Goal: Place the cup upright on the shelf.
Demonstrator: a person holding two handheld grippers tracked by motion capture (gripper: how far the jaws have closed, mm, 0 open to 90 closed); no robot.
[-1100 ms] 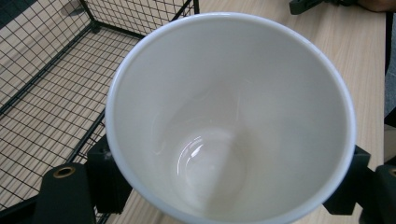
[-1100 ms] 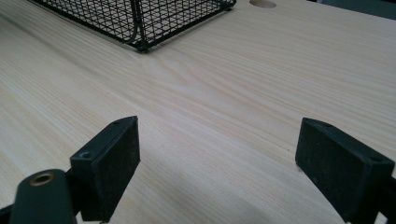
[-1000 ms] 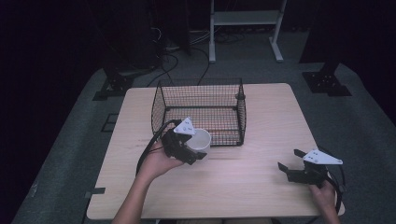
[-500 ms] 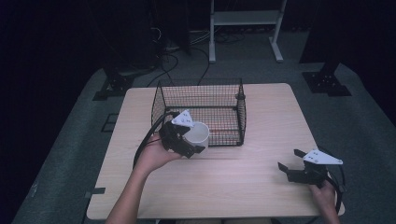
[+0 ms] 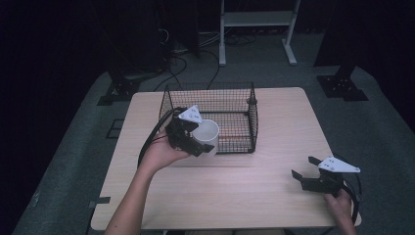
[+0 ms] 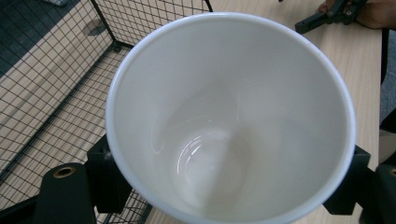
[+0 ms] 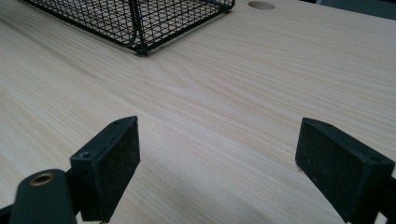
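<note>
A white cup (image 5: pixel 207 135) hangs in the air at the front left corner of the black wire basket (image 5: pixel 244 105), with my left gripper (image 5: pixel 193 139) shut on its sides. In the left gripper view the empty cup (image 6: pixel 233 116) faces the camera mouth first, the jaws pressing on both flanks, the basket mesh (image 6: pixel 46 84) behind it on the left. My right gripper (image 5: pixel 306 177) rests low at the table's front right, open, nothing between its wide-set jaws (image 7: pixel 219 168).
The light wooden table (image 5: pixel 274 196) has bare room in front of the basket and between the hands. The basket corner (image 7: pixel 140 46) lies ahead of the right gripper. A white metal stand (image 5: pixel 254 19) and cables sit on the dark floor behind.
My left gripper has lifted the cup up and slightly toward the basket's front left corner. The right gripper has stayed where it was.
</note>
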